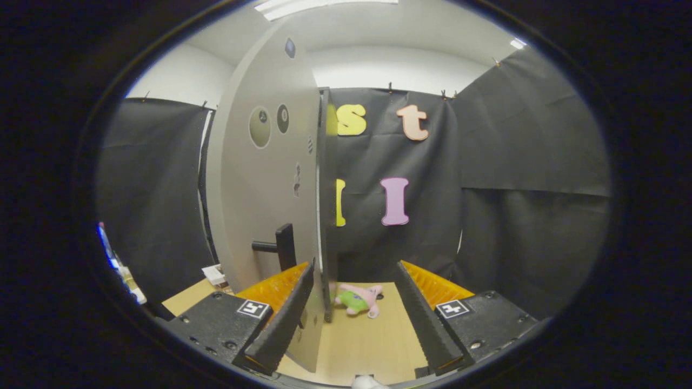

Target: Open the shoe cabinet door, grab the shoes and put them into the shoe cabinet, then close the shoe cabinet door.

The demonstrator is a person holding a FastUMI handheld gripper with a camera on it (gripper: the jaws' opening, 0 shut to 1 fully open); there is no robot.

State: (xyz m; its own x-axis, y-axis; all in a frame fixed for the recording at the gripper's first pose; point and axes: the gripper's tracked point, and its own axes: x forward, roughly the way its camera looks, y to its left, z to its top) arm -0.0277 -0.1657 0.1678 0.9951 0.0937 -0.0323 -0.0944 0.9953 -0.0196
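The gripper (354, 305) is held wide open, empty, with the cabinet door (265, 183) edge-on just inside one finger. The door's black handle (284, 247) should probably be cleared before pushing squarely. No shoes are discernible on the desk (367, 346).

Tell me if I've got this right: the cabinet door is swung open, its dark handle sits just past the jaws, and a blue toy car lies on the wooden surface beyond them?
Not quite. The thing on the wooden surface is a pink and green plush toy, not a blue car, as the gripper view shows. The rest holds: the cabinet door is swung open, its dark handle just past the open jaws of the gripper.
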